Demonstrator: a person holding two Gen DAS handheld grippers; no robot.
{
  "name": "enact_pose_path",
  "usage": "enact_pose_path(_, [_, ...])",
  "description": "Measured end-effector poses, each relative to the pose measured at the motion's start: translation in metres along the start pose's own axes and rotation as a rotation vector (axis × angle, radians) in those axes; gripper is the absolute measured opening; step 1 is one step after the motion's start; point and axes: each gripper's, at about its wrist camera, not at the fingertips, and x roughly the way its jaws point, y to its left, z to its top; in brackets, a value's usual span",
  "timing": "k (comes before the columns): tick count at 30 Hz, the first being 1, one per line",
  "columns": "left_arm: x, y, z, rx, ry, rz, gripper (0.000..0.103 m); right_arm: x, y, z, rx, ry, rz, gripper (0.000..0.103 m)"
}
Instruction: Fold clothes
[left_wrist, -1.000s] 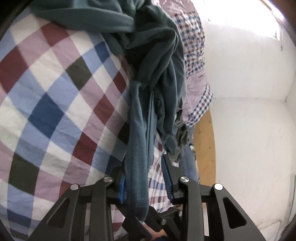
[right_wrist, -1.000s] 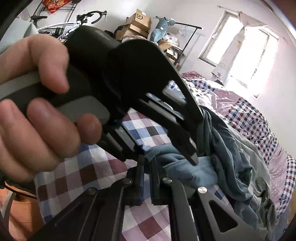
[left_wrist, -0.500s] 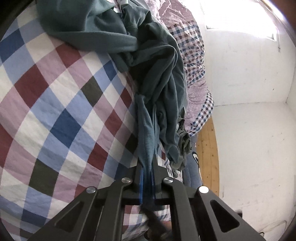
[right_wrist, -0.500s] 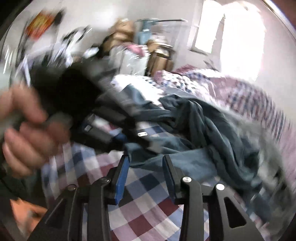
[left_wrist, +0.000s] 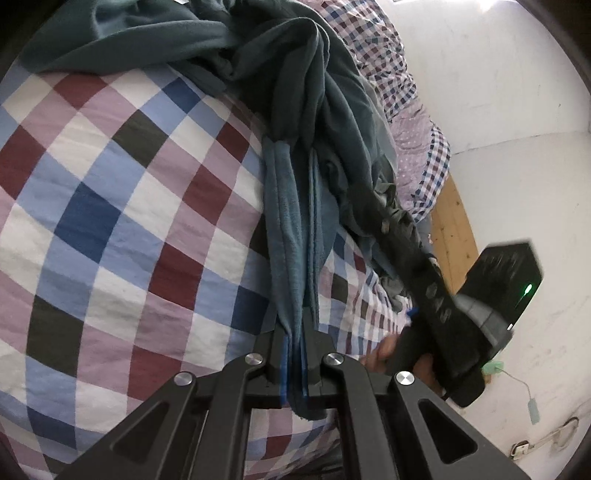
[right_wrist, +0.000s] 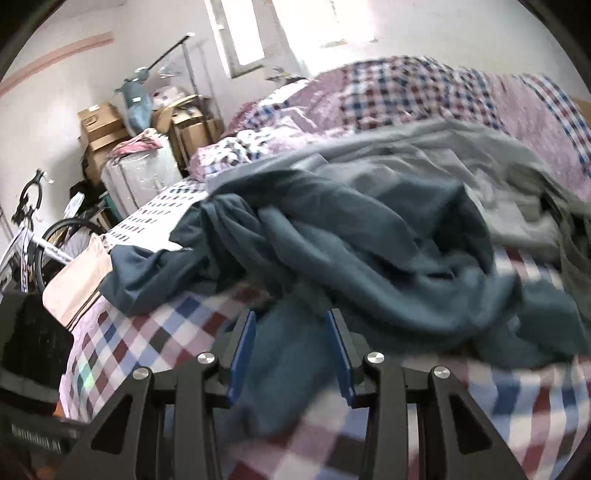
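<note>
My left gripper (left_wrist: 294, 363) pinches the teal garment (left_wrist: 295, 236) on the checked bedspread (left_wrist: 110, 221) — my right gripper (right_wrist: 291, 354) gapes wide, cloth between its pads, unclamped.

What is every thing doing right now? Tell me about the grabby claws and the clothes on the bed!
left gripper: shut, pinching a bunched edge of the garment.
right gripper: open, fabric lying between its fingers.
teal garment: crumpled and unfolded, one end pulled into a taut strip.
grey garment: rumpled, spread behind the teal one.
checked bedsheet: spread on the bed under the clothes.
</note>
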Motion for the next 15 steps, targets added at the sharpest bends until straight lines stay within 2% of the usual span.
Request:
enact_pose_path(4, [-0.001,0.001,0.0,0.013,0.002,0.016,0.003,0.024,0.012,0.005,-0.05,0.04,-0.021,0.042])
enact_pose_path(15, [0.002,-0.003,0.001,0.032,0.001,0.032,0.003,0.052,0.026,-0.004,-0.119,0.161,-0.173,0.04])
